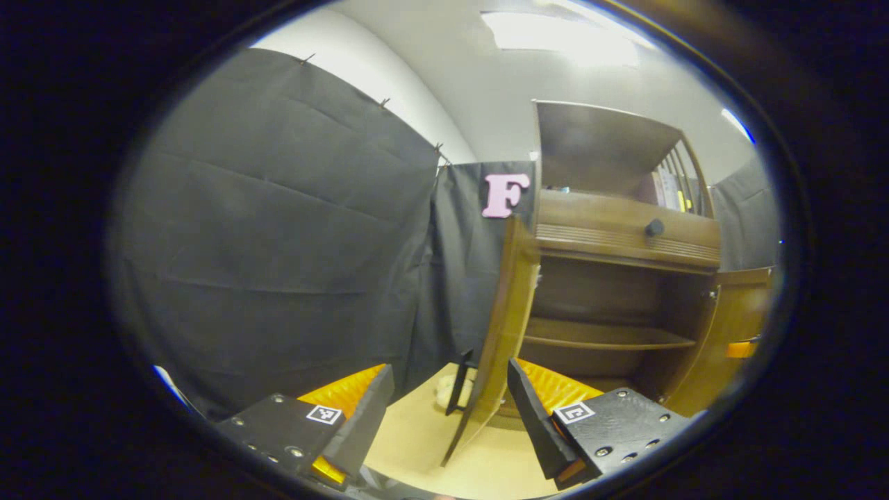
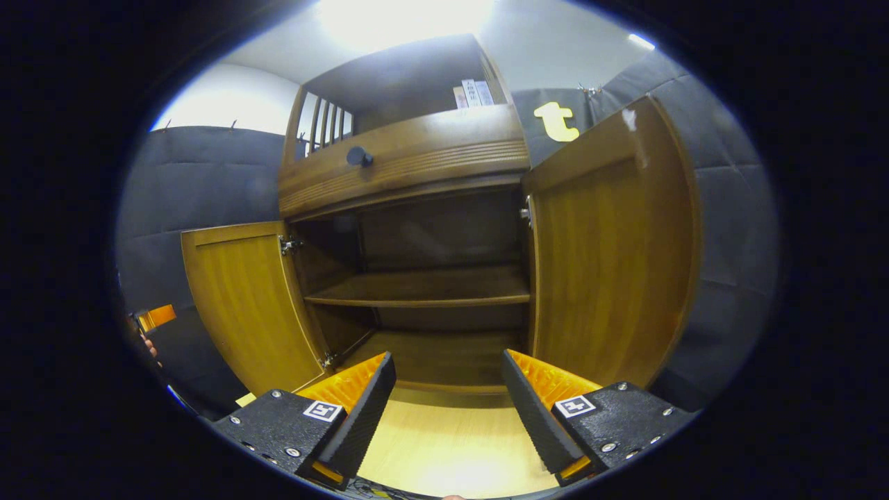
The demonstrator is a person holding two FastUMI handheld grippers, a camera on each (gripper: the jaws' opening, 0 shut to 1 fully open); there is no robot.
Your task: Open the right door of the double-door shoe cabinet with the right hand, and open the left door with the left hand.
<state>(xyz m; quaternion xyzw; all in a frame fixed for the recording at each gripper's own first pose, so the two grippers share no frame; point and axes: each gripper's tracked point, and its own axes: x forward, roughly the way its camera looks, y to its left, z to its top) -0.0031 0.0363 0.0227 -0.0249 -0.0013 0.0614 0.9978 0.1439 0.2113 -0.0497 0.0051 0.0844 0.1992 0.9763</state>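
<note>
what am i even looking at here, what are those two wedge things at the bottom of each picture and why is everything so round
No robot here: a person carries a hand-held claw in each hand, and a wide-angle camera rides on each, which bends the picture. The wedges are each claw's own two fingers.

The left gripper view looks past the left claw, open and holding nothing, at the edge of the cabinet's left door, swung open.

The right gripper view looks past the right claw, also open and empty, straight into the shoe cabinet. Both doors stand open: the left door and right door. The shelf inside looks bare. The pale floor lies below.
</note>
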